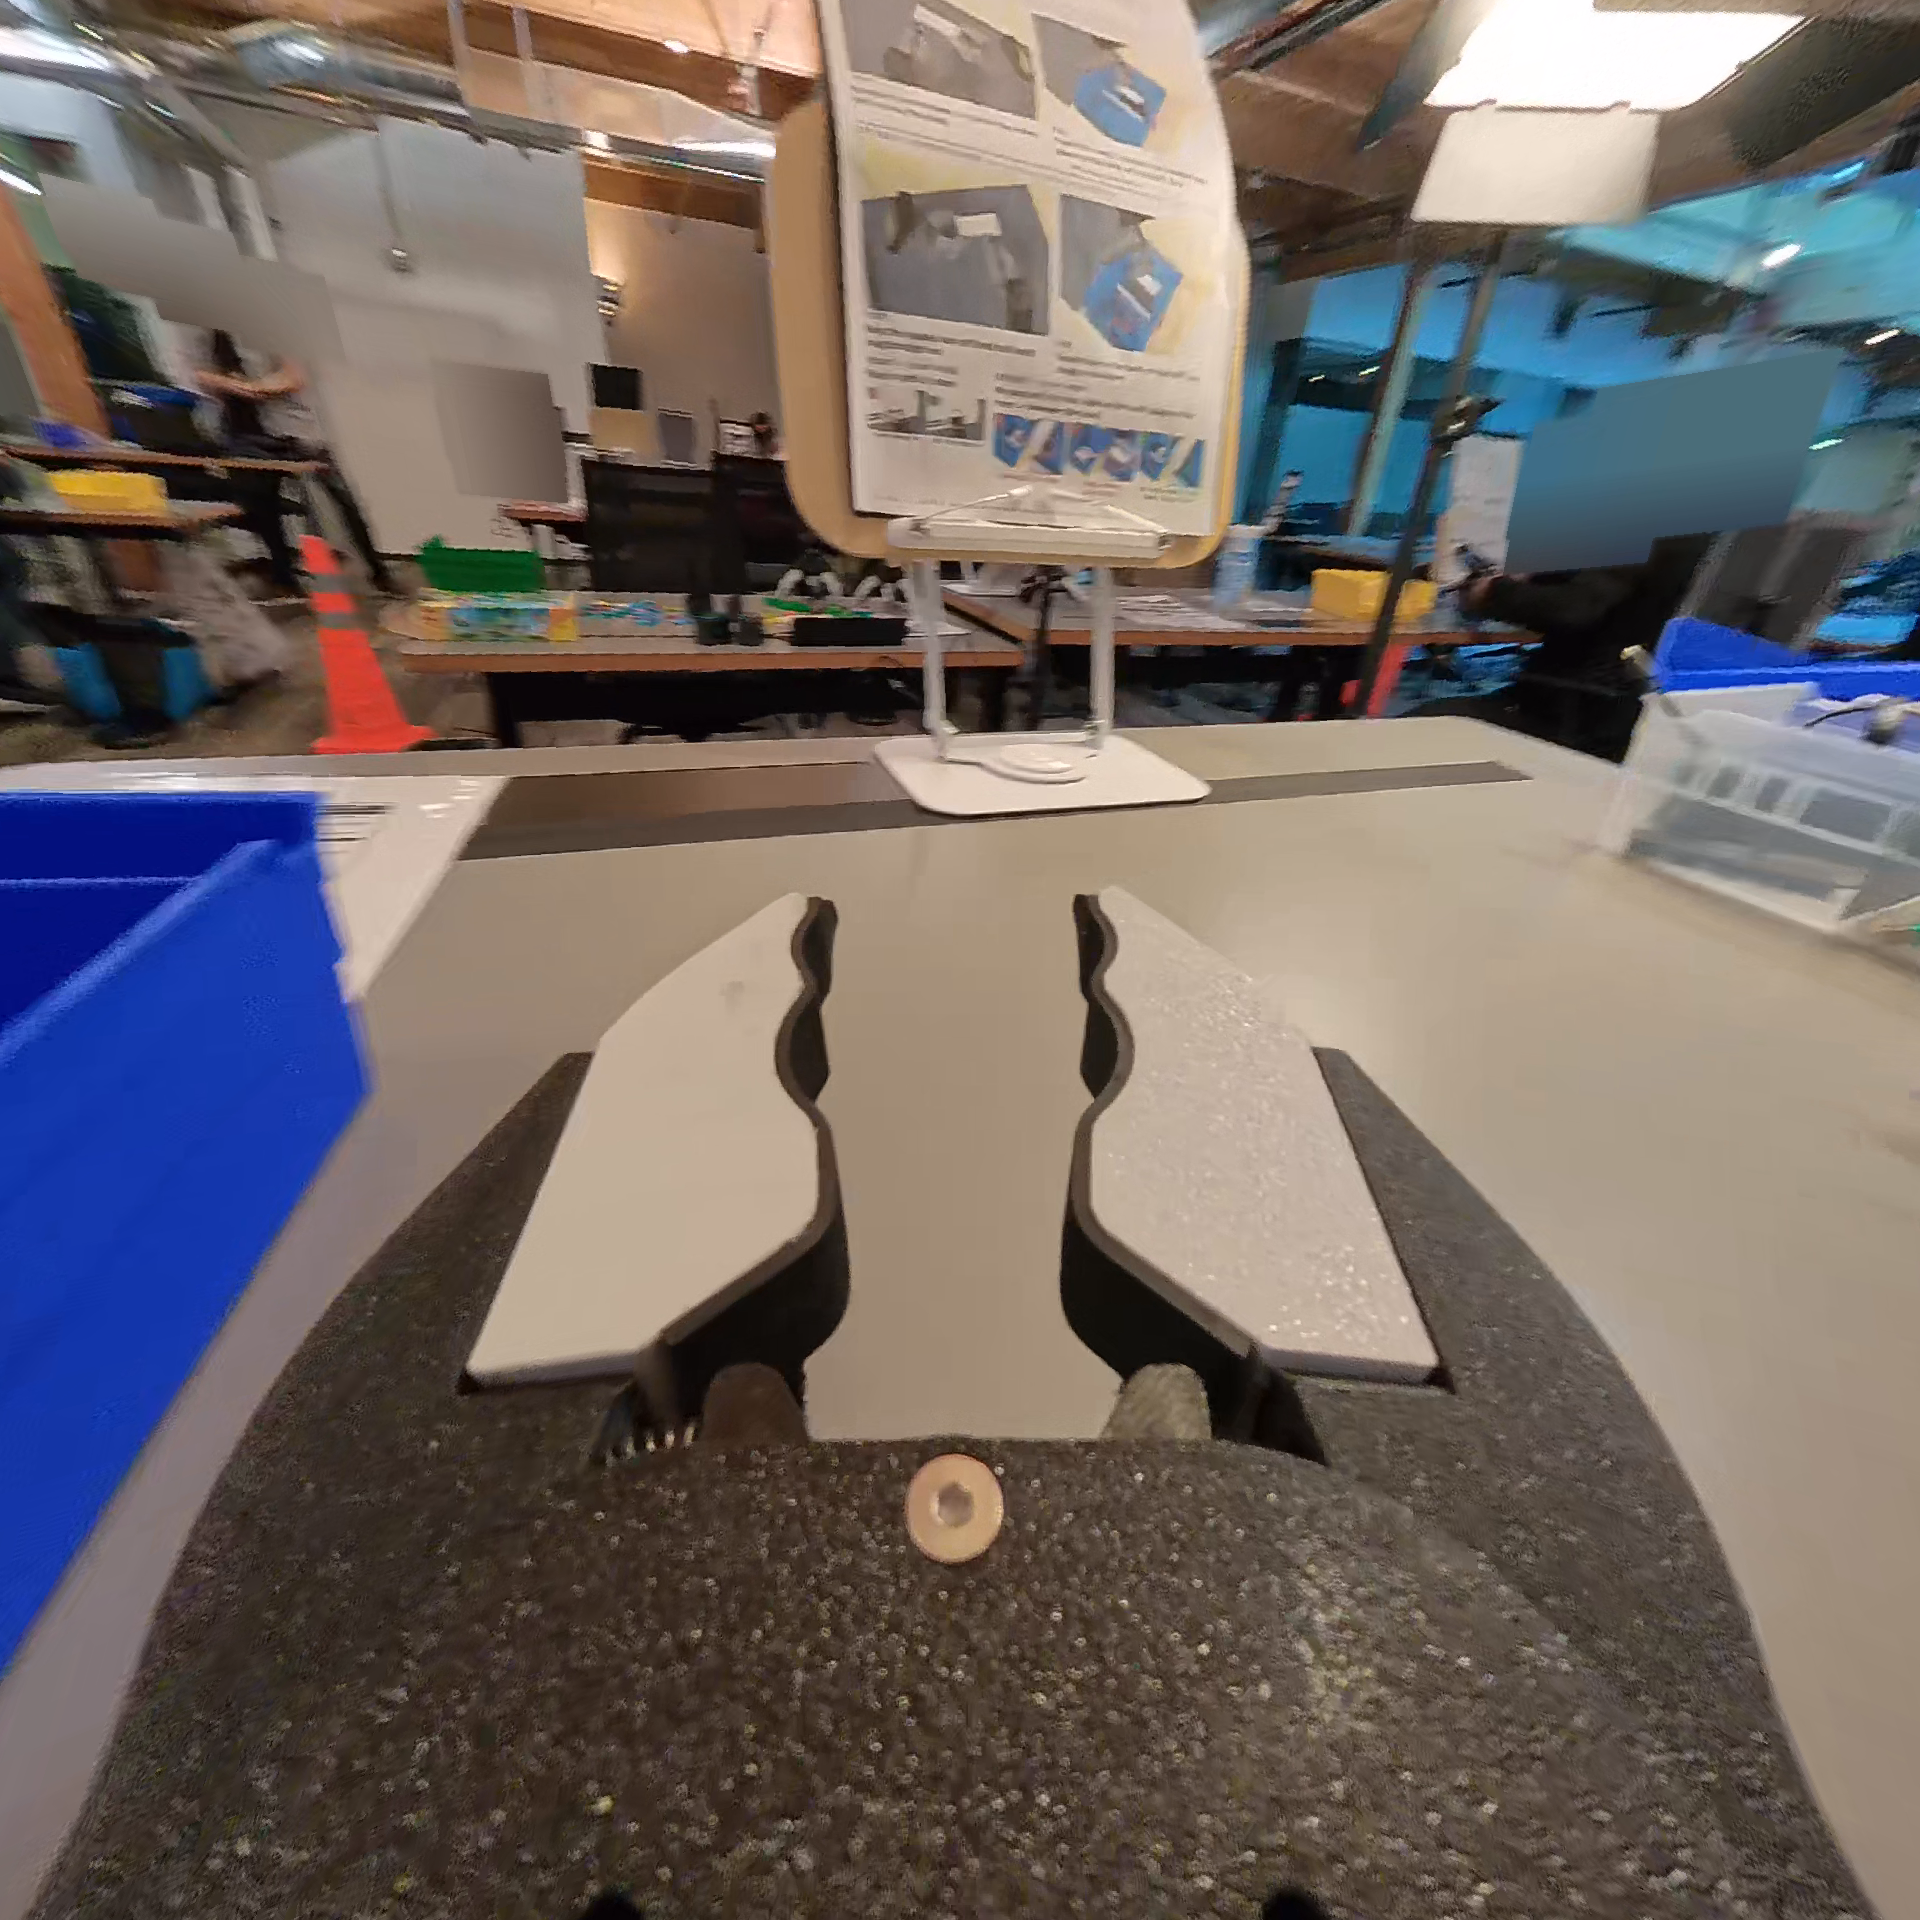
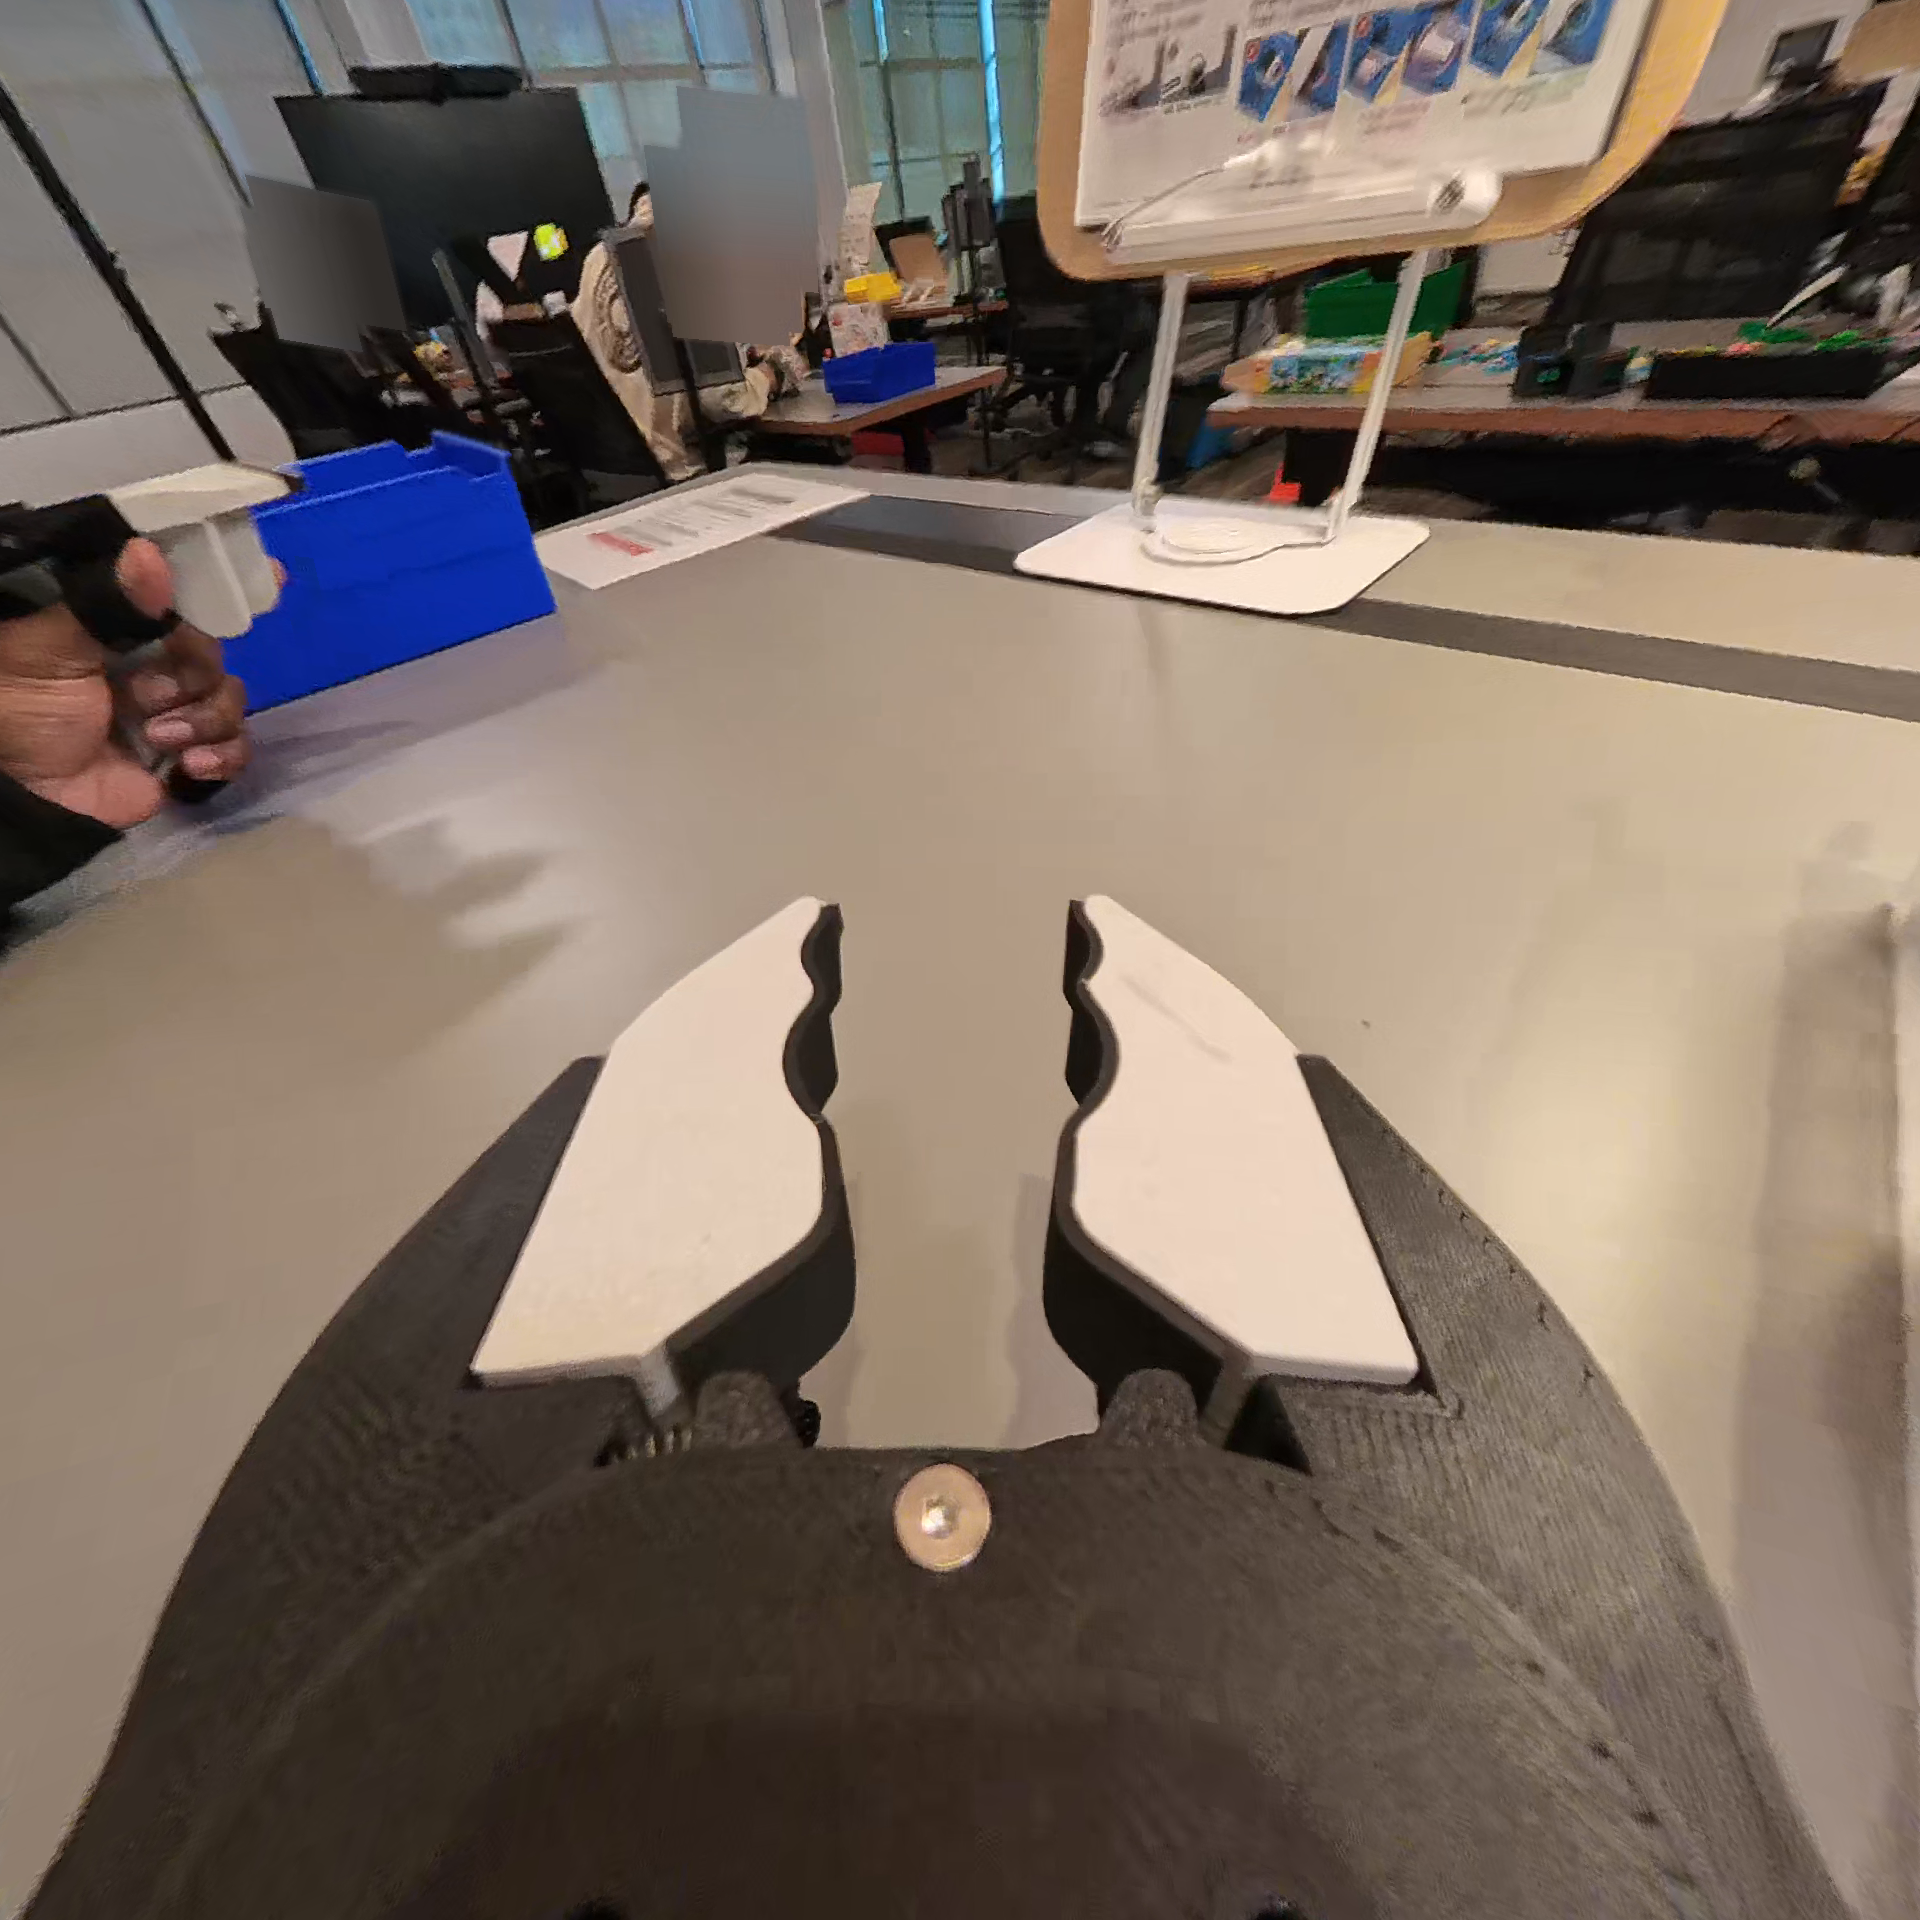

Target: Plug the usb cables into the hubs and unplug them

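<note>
Left gripper [image 1: 954, 914]: black body with two white fingers spread apart, nothing between them, over a bare grey table [image 1: 1351, 1039].
Right gripper [image 2: 951, 920]: same build, fingers apart and empty, above the table.
USB cables and hubs: not visible in either view.
Blue plastic bin [image 1: 156, 1091]: just left of the left gripper.
White stand [image 2: 1226, 561] holding an instruction sheet: at the far table edge.
Clear plastic container [image 1: 1787, 810]: far right.
Person's hand [image 2: 94, 717]: holds the left gripper's handle, seen from the right wrist view.

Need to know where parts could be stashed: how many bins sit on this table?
2: a blue bin at the left edge, a clear bin at the right. Their contents are hidden.
</note>
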